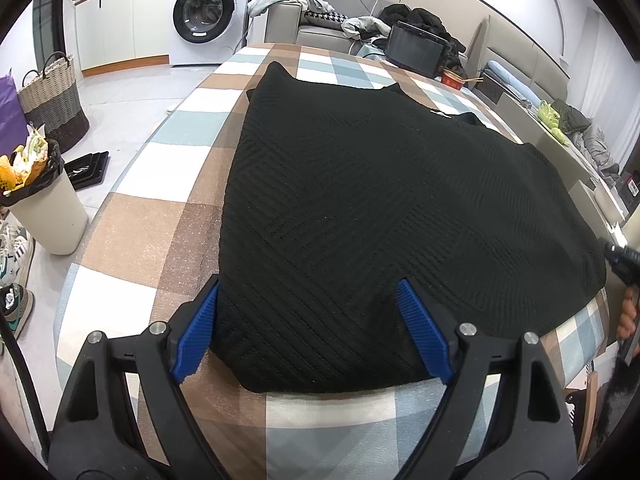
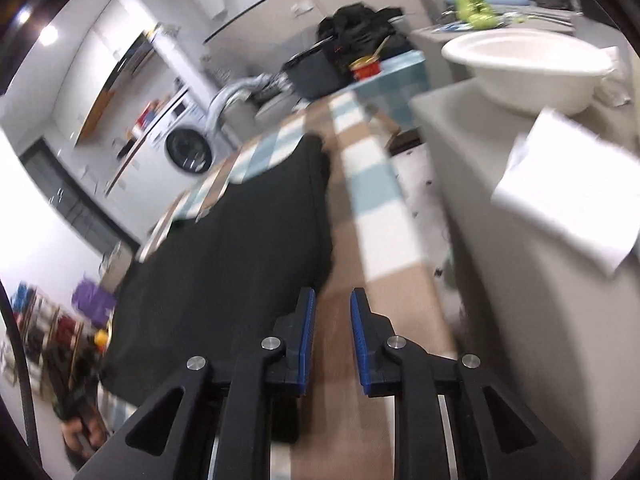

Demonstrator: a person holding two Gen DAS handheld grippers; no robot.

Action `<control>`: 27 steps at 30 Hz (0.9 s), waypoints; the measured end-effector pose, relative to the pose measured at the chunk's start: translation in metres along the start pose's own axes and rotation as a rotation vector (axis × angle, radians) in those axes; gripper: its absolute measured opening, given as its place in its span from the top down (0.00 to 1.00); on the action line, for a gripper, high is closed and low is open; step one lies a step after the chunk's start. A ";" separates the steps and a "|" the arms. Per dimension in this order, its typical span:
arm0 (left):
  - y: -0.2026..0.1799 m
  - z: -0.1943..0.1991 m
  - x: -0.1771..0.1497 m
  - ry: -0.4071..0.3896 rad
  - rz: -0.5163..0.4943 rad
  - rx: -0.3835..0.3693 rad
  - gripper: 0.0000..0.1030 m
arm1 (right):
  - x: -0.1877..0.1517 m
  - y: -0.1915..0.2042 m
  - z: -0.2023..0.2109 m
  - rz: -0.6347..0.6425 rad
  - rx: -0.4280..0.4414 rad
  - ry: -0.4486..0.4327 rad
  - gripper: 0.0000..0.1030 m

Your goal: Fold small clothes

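A black knitted garment (image 1: 372, 216) lies spread flat on the checked tablecloth (image 1: 152, 216). My left gripper (image 1: 310, 328) is wide open just above the garment's near left corner, its blue fingers (image 1: 196, 336) astride that corner and holding nothing. In the blurred right wrist view the same garment (image 2: 224, 256) lies to the left. My right gripper (image 2: 331, 340) hangs over bare tablecloth (image 2: 372, 220) beside the garment's right edge, its jaws a narrow gap apart and empty. The right gripper's tip also shows at the far right edge of the left wrist view (image 1: 622, 260).
On the table's far end stand a dark box (image 1: 416, 50) and a red bowl (image 1: 454, 79). Left of the table are a bin (image 1: 44, 208), a woven basket (image 1: 54, 100) and shoes (image 1: 14, 264). A grey counter (image 2: 520, 240) with a white basin (image 2: 524, 64) stands right.
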State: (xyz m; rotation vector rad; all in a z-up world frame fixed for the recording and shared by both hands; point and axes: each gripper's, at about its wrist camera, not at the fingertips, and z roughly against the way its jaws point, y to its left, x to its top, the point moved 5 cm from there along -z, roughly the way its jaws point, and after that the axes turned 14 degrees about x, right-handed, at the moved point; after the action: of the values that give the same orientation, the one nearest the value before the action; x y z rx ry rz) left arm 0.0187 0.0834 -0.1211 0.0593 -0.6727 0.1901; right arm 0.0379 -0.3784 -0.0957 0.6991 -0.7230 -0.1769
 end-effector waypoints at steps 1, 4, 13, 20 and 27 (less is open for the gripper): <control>0.000 0.000 0.000 0.001 0.000 0.000 0.19 | -0.006 0.008 -0.007 0.031 0.011 0.034 0.82; 0.000 0.000 0.000 0.002 -0.002 0.001 0.19 | -0.021 0.037 -0.022 0.169 0.011 0.109 0.82; -0.001 0.000 0.000 0.001 -0.004 0.006 0.19 | -0.031 0.069 -0.031 0.300 0.043 0.142 0.61; -0.004 0.001 -0.002 0.002 -0.003 0.006 0.19 | -0.023 0.071 -0.045 0.278 0.142 0.167 0.61; -0.003 0.001 -0.001 0.004 -0.006 0.006 0.18 | -0.020 0.075 -0.083 0.271 0.139 0.248 0.61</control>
State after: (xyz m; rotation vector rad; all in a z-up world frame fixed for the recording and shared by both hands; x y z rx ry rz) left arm 0.0180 0.0797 -0.1210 0.0660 -0.6682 0.1866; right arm 0.0713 -0.2703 -0.1033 0.7321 -0.5881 0.2066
